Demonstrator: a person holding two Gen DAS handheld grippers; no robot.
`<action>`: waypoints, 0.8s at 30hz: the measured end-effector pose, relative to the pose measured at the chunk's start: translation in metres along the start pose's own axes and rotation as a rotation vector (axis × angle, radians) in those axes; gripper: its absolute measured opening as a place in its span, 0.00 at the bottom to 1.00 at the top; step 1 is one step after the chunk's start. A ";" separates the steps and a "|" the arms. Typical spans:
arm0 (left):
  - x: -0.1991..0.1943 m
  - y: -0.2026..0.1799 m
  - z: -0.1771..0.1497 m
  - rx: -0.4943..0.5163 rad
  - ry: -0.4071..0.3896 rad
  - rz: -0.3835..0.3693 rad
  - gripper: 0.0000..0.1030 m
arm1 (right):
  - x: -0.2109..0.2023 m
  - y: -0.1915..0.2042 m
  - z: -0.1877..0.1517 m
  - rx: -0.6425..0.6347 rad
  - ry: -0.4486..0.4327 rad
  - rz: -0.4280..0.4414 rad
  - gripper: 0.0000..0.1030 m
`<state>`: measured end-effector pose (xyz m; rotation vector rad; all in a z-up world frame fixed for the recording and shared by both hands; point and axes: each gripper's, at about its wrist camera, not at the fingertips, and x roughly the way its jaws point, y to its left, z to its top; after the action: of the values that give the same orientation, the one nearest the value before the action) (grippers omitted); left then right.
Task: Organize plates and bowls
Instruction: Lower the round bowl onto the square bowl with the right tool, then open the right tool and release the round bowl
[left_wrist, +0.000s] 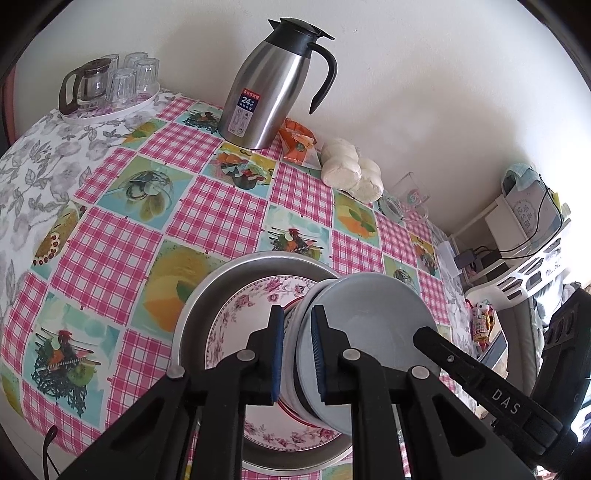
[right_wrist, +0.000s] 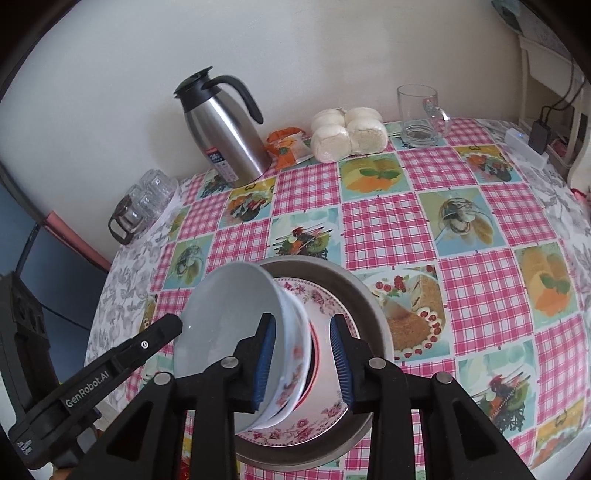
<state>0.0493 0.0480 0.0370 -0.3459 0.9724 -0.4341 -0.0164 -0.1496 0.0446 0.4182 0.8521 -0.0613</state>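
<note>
A metal pan (left_wrist: 199, 295) (right_wrist: 373, 306) on the checked tablecloth holds a pink floral plate (left_wrist: 236, 306) (right_wrist: 325, 299). A stack of bowls, pale blue one (left_wrist: 369, 314) (right_wrist: 229, 306) outermost, is tipped on its side above the plate. My left gripper (left_wrist: 297, 354) is shut on the stack's rims, blue pads on either side. My right gripper (right_wrist: 303, 363) straddles the floral bowl (right_wrist: 291, 373) of the same stack; its jaws are wider than the bowl wall, with a gap at the right pad.
At the wall stand a steel thermos jug (left_wrist: 273, 85) (right_wrist: 221, 129), an orange packet (left_wrist: 297, 142), bagged white buns (left_wrist: 347, 170) (right_wrist: 347, 129) and a glass mug (right_wrist: 419, 114). A tray of glasses with a glass teapot (left_wrist: 107, 88) sits far left. Shelves (left_wrist: 517, 240) stand off the table's right.
</note>
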 end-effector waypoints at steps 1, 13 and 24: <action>0.000 0.000 0.000 -0.002 0.001 -0.001 0.15 | 0.000 -0.002 0.000 0.006 0.002 0.015 0.31; 0.001 -0.002 0.000 0.005 0.005 -0.005 0.15 | 0.013 -0.006 -0.002 0.017 0.018 0.109 0.08; -0.011 -0.006 -0.001 0.021 -0.032 0.019 0.15 | 0.006 -0.002 -0.001 -0.021 0.018 0.069 0.12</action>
<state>0.0423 0.0478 0.0474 -0.3236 0.9388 -0.4196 -0.0137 -0.1503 0.0391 0.4287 0.8550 0.0153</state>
